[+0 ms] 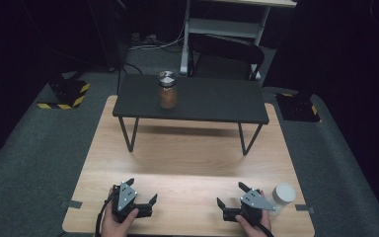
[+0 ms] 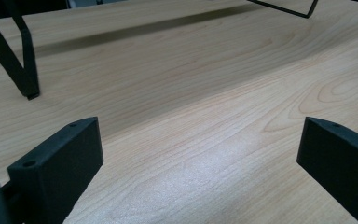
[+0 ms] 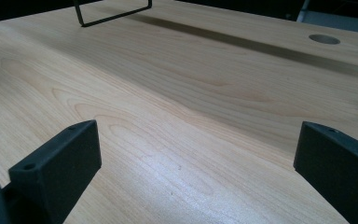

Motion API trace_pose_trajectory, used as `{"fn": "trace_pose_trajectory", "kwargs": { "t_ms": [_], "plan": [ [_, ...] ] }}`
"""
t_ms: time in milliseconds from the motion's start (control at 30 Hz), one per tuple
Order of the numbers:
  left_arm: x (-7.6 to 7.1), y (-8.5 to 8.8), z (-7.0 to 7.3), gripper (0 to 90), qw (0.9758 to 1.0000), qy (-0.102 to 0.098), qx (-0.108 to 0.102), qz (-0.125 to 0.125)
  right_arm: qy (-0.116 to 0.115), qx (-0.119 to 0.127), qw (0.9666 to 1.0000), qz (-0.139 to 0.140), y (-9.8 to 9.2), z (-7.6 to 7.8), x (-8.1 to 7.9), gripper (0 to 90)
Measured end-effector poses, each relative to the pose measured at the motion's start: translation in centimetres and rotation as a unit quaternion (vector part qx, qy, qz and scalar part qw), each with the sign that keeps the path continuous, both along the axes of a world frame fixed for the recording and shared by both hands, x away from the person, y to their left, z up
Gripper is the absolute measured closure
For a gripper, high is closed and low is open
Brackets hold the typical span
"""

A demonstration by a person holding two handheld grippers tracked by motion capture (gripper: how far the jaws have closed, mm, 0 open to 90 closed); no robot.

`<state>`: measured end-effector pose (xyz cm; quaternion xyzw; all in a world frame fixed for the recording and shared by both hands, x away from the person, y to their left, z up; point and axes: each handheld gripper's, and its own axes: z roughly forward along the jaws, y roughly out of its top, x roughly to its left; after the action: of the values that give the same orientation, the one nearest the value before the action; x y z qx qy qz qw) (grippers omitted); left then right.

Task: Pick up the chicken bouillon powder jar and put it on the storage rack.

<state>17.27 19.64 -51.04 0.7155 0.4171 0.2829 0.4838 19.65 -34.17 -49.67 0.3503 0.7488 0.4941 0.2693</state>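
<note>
Here, the light wooden table (image 1: 187,158) carries a low black shelf (image 1: 192,101) on thin black legs across its far part, and everything else is placed against that shelf. A glass jar (image 1: 168,91) with a silver lid and a brownish fill stands upright on the shelf's top, left of the shelf's middle. Well on the near side of the shelf, close to the table's front edge, the left gripper (image 1: 142,190) rests in a person's hand, below the shelf's left leg. Its jaws stand wide apart with nothing between them; the left gripper view shows bare wood grain between the two black jaws and the foot of a shelf leg (image 2: 28,84) farther off. The right gripper (image 1: 231,194) sits likewise near the front edge, below the shelf's right leg, jaws spread wide and empty over bare wood in the right gripper view. Just beside the right gripper, on its outer side and far from the shelf, stands a small white container (image 1: 283,196); it looks like a capped tub or cup, though the high view is too coarse to be sure.
</note>
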Motion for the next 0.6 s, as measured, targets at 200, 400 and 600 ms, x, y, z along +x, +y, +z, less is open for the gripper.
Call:
{"fn": "trace_pose_trajectory", "kwargs": {
  "t_ms": [200,400,600],
  "plan": [
    [0.1,-0.4,0.1,0.6,1.0,0.001,0.005,-0.003,-0.008,0.003,1.0,0.0,-0.1,-0.2,-0.5,0.4],
    [0.0,-0.7,0.1,0.5,0.9999,-0.002,0.009,-0.008,-0.033,0.025,0.9991,-0.002,-0.7,0.4,-1.7,0.3],
    [0.1,-0.6,0.1,0.5,0.9999,0.0,0.009,-0.011,-0.052,0.031,0.9981,-0.004,-0.8,1.1,-2.6,0.3]
  ]
}}
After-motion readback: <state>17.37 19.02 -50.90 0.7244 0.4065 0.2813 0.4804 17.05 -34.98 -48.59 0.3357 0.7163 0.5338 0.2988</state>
